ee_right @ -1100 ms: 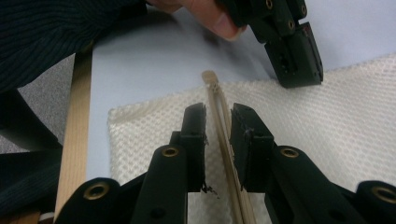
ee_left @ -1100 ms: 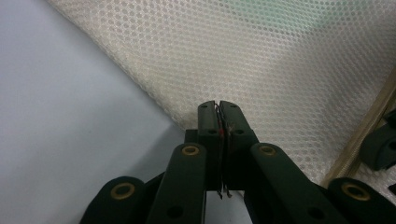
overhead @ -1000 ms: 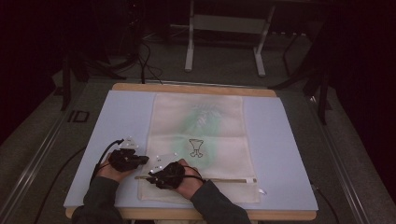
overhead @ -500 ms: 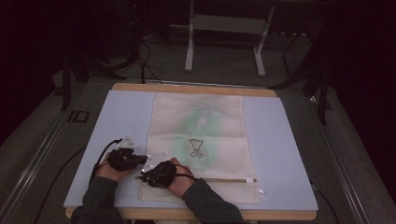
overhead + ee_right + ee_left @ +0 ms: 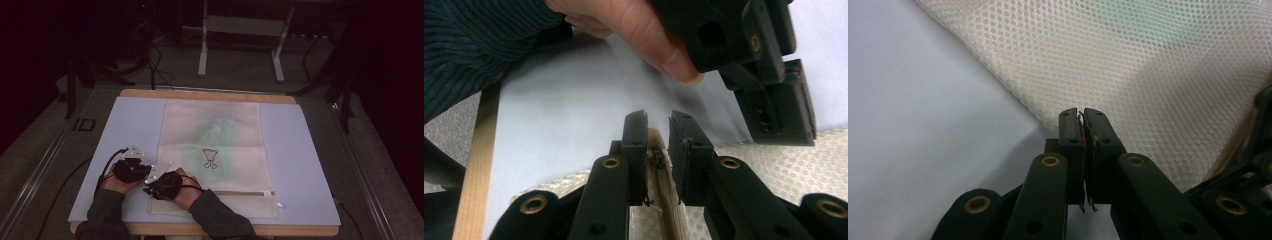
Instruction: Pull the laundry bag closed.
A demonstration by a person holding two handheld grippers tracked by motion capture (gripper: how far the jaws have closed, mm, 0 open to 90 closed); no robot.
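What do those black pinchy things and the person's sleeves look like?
Each black two-jaw gripper, left and right, has flat hinged bars with brass-coloured rivets and square pad blocks. Grey plates with white dots sit on top, and a thin black cable loops from the left one. The person wears dark ribbed knit sleeves.

- Dark, dim room beyond the table.
- Grey carpeted floor point(image 5: 240, 75) all round.
- White metal stand legs point(image 5: 202, 50) at the far side.
- Black cables point(image 5: 155, 65) trail far left.
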